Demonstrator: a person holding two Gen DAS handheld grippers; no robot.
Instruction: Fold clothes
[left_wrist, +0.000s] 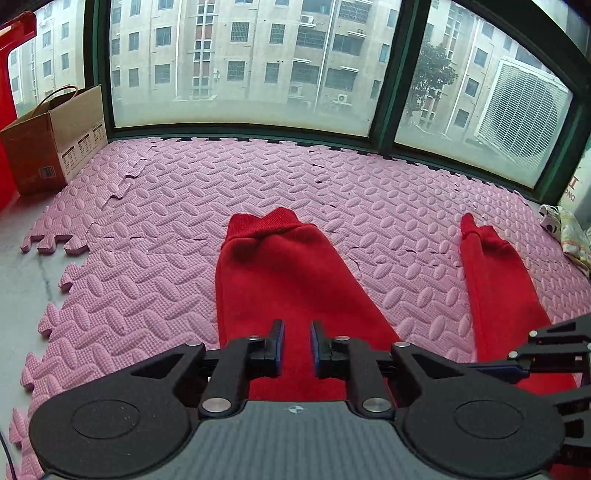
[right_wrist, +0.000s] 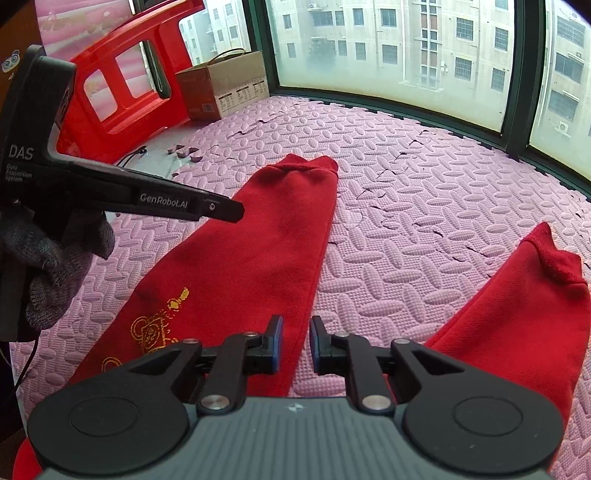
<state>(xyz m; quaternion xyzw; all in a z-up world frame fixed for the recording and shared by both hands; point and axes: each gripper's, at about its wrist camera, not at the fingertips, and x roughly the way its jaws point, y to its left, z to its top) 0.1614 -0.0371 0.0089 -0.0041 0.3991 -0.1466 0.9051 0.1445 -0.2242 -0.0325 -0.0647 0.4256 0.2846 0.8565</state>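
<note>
A red garment lies flat on the pink foam mat (left_wrist: 166, 229), its two long cuffed legs stretching toward the window. In the left wrist view, my left gripper (left_wrist: 297, 345) hovers over the near end of the left leg (left_wrist: 280, 273), its jaws a narrow gap apart with nothing between them. The right leg (left_wrist: 498, 295) lies to the right, and my right gripper (left_wrist: 480, 369) reaches in from the right edge. In the right wrist view, my right gripper (right_wrist: 295, 345) is slightly open over the mat (right_wrist: 406, 206) between the left leg (right_wrist: 258, 236), which bears gold embroidery (right_wrist: 159, 325), and the right leg (right_wrist: 517, 317). A gloved hand (right_wrist: 55, 266) holds the left gripper (right_wrist: 232, 212).
A cardboard box (left_wrist: 55, 147) stands at the back left by the window (left_wrist: 240, 62), with a red plastic frame (right_wrist: 122, 81) beside it. A patterned cloth (left_wrist: 569, 232) lies at the right edge. The mat's jigsaw edge meets bare pale floor (left_wrist: 22, 277) on the left.
</note>
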